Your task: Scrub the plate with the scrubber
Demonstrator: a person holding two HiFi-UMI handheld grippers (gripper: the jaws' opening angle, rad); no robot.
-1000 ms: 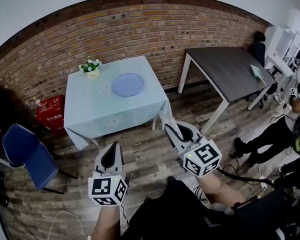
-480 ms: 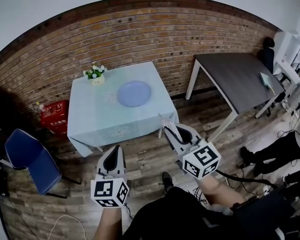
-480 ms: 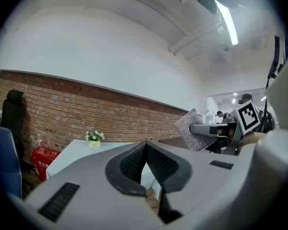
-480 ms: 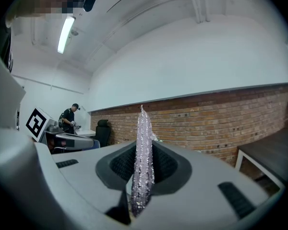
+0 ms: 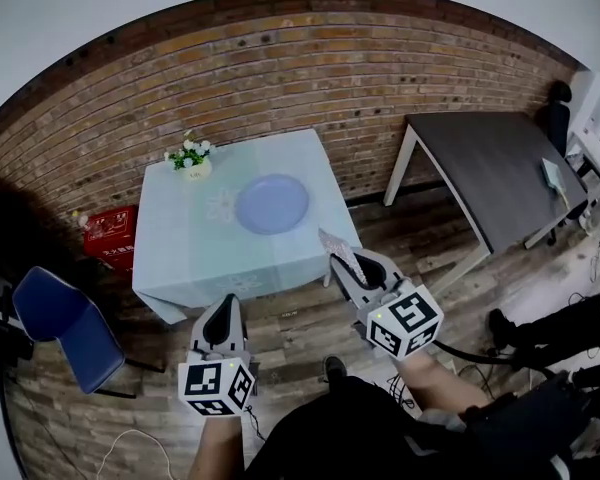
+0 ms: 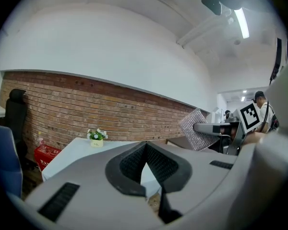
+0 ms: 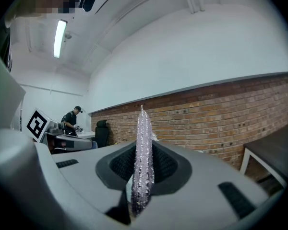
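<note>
While the brick wall point(image 5: 280, 68) filled the far side of the room, the counter point(image 5: 180, 258) under its pale blue cloth stood before it, with the blue plate point(image 5: 272, 204) lying flat near its middle, well apart from both tools. Nearer, the left hand-held gripper point(image 5: 223, 313) had its jaws closed together on nothing. The right hand-held gripper point(image 5: 352, 268) was clamped on the silvery scrubber point(image 5: 342, 253), which stuck out past its tips.
</note>
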